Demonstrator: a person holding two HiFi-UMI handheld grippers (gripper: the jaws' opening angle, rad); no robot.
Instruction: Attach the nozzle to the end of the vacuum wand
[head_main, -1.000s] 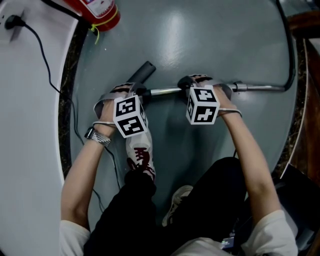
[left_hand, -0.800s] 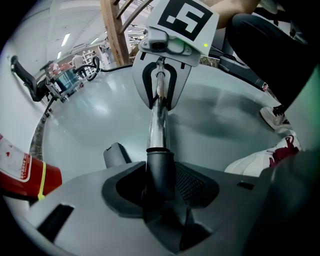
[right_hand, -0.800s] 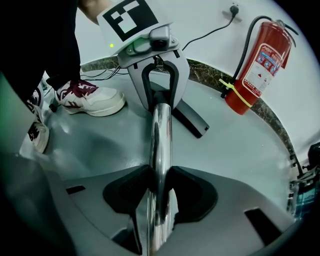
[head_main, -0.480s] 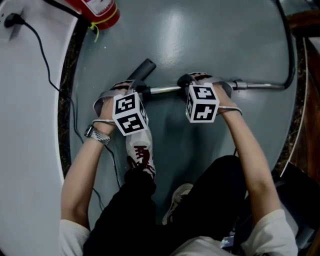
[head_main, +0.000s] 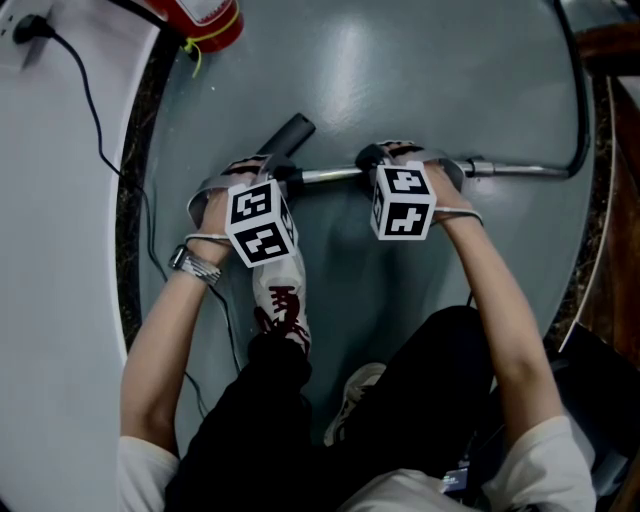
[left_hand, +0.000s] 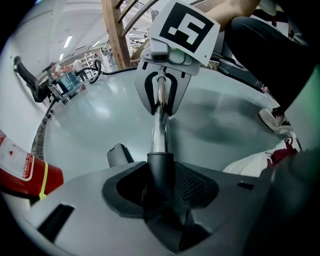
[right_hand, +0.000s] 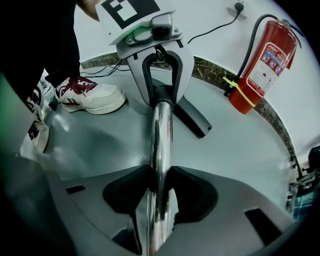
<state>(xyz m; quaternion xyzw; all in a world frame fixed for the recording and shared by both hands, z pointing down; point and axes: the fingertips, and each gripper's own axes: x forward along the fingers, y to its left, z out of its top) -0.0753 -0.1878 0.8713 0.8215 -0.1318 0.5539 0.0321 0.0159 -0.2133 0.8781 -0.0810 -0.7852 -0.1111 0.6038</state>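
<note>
The chrome vacuum wand (head_main: 520, 171) lies across a round grey platform. Its left end sits in the black neck (left_hand: 160, 167) of the dark grey nozzle (head_main: 290, 133), which angles away on the floor. My left gripper (head_main: 272, 178) points steeply down and is shut on that neck, right at the joint. My right gripper (head_main: 400, 162) is shut on the chrome tube (right_hand: 160, 150) a little further right. In the right gripper view the nozzle head (right_hand: 192, 117) lies just behind the left gripper (right_hand: 160, 65). The marker cubes hide both jaws in the head view.
A red fire extinguisher (right_hand: 260, 60) stands at the platform's far left edge. A black cable (head_main: 100, 150) runs over the white floor on the left. The person's white shoe (head_main: 280, 300) rests just below the left gripper. The vacuum hose (head_main: 583, 100) curves away at right.
</note>
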